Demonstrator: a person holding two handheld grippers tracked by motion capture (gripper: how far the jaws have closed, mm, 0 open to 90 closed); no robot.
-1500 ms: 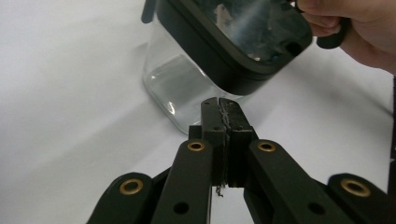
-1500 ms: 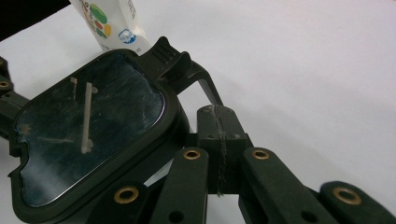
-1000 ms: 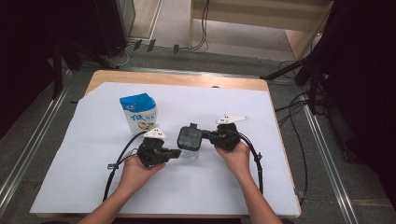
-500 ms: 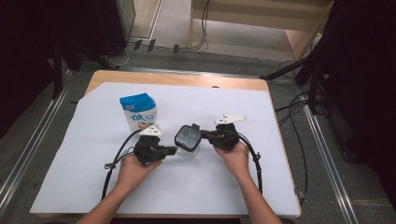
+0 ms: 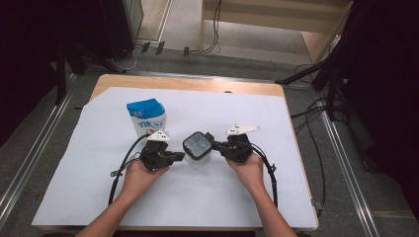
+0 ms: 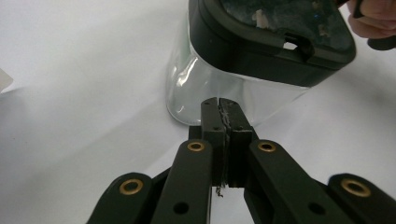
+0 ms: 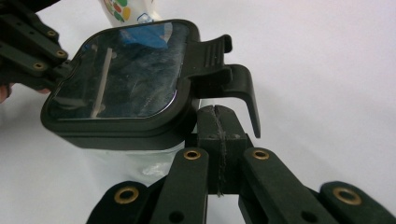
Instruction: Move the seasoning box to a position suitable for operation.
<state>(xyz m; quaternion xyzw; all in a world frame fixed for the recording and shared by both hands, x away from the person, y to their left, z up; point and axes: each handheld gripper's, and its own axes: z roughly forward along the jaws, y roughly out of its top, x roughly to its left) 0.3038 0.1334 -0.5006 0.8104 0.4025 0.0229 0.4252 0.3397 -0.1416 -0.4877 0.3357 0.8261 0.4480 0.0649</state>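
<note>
Both pairs of fingers are pressed fully together and hold nothing. Between the left gripper (image 5: 180, 156) and the right gripper (image 5: 215, 145) stands a clear container (image 5: 197, 146) with a black lid (image 7: 126, 84), near the middle of the white sheet (image 5: 89, 197) on the table (image 5: 113, 81). Each gripper's tips are just beside its wall. A blue and white carton (image 5: 147, 116) stands behind, toward the far left corner.

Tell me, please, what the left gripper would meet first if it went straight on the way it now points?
Most likely the clear plastic container with the black lid: the left gripper, jaws shut, points at its transparent wall, just ahead. Whether they already touch is unclear.
</note>
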